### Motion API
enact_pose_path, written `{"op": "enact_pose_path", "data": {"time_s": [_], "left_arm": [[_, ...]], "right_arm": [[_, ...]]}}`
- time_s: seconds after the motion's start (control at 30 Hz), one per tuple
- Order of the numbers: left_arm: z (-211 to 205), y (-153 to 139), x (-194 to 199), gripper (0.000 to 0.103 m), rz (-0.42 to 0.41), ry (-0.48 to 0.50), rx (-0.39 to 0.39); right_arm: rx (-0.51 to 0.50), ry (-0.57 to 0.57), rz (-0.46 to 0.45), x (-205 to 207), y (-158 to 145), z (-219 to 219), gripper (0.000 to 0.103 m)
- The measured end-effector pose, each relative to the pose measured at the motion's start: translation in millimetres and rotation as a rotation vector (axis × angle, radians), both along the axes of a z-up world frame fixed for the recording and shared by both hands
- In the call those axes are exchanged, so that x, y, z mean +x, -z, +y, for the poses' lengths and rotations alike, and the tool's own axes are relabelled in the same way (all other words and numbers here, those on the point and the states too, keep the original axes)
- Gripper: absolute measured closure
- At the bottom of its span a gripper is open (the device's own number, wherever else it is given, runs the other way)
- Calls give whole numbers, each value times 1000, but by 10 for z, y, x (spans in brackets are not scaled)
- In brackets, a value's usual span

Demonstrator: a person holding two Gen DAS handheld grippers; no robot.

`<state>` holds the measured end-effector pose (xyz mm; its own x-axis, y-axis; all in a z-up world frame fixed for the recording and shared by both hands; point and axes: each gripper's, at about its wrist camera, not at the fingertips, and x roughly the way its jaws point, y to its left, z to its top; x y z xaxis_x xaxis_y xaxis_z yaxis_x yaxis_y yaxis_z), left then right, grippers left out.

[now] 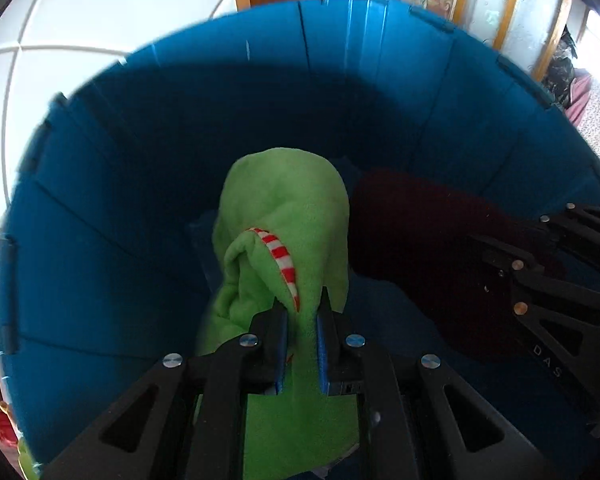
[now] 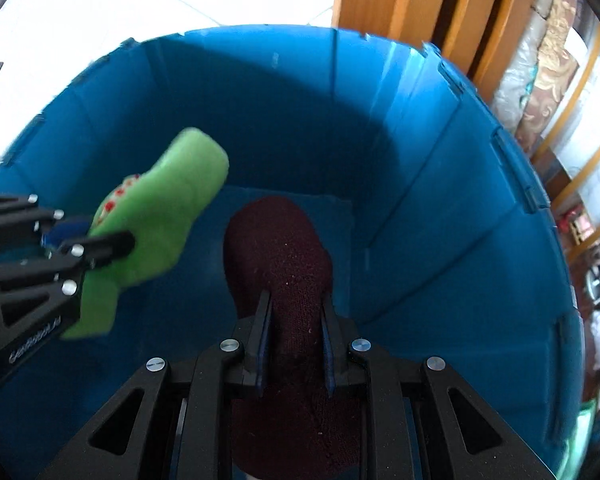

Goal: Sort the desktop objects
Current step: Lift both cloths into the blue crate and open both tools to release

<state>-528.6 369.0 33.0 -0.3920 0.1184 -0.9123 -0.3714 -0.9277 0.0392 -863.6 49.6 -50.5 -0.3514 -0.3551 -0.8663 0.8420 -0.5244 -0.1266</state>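
Observation:
Both grippers hang inside a deep blue bin. My left gripper is shut on a green fleece sock with a red-and-white striped trim, which hangs down into the bin. My right gripper is shut on a dark maroon sock, which also hangs down toward the bin floor. In the right wrist view the left gripper and the green sock are at the left. In the left wrist view the maroon sock and the right gripper's body are at the right.
The blue bin's wall surrounds both grippers closely. Wooden furniture stands behind the bin. A white tiled floor lies beyond the rim at the left. Patterned fabric and clutter are at the right.

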Motion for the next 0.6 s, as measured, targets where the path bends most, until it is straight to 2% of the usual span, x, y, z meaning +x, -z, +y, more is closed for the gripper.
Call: {"op": "enact_pose_path", "data": {"time_s": [0.17,0.27,0.33,0.37,0.4,0.43,0.47,0.5,0.6], "left_arm": [[118,270,-79,89,-44,9,-102],[142,307,-84,85,-39,-15,-155],[142,317,-72,66,-48,-37,-171],[138,309,-64,37,-43,-49,-175],[142,300,-55,2,-36,-55,-179],[83,280,-63,0,-26,-57,-187],[13,297,-59,0,-22,-51,-192],[29,309,-42,0,-30,-43,-199],[39,400,13,0,-82,-32,-226]], "right_arm": [[76,-16,-27,-89,247,9,83],[59,-33,-73,-86,276,19,83],[29,-48,-115,-86,272,39,83],[8,-46,-154,-103,278,56,82],[-6,-33,-183,-128,295,76,79],[4,-27,-185,-140,328,91,76],[46,-35,-161,-124,383,82,65],[87,-36,-148,-116,447,73,50],[207,-55,-163,-71,665,70,43]]}}
